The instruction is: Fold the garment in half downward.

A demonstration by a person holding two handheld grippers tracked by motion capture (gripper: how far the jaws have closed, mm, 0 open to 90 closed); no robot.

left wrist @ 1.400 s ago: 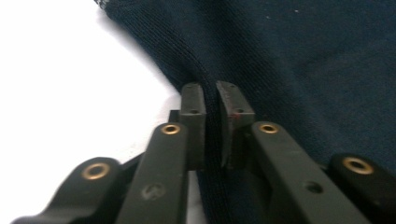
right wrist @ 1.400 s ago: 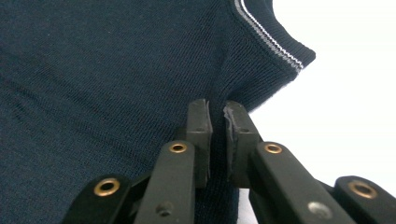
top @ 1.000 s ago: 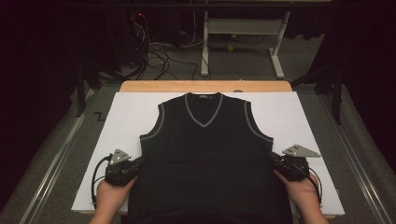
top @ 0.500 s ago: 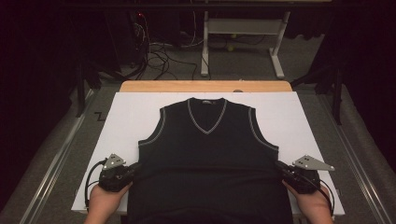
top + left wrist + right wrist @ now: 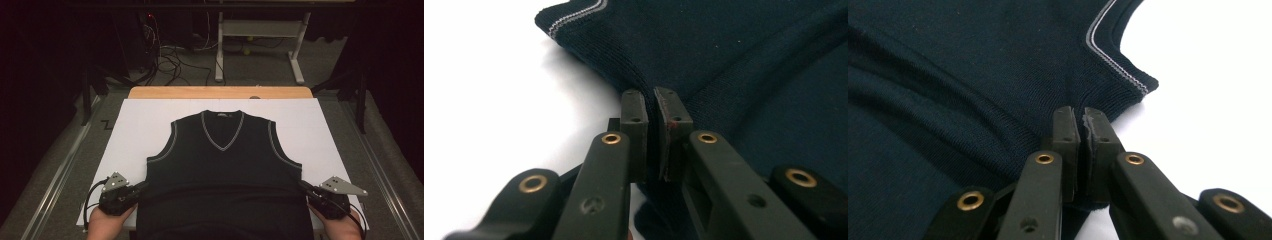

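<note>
A dark sleeveless vest (image 5: 222,170) with a V-neck and pale striped trim at the collar and armholes is spread front side up on a white board (image 5: 150,120), and its lower part hangs over the near edge of the board towards the person. The neck is pointed to the far side, where a strip of a wooden tabletop (image 5: 220,92) is seen beyond the board. A soft fold is formed across the fabric between the two side seams. The left side seam, a little below the armhole, is pinched by the left gripper (image 5: 655,107); in the left gripper view its jaws are almost together, with only the knitted edge clamped between the pads. The same is done on the other side by the right gripper (image 5: 1082,120), whose jaws are closed on the right side seam just under the striped armhole. In the high view both grippers are seen at the near corners of the board, each held in a hand, the left gripper at the left edge of the vest and the right gripper at the right edge. Behind the table a grey floor with cables (image 5: 172,55) and a metal frame (image 5: 260,35) are visible in the dark.
</note>
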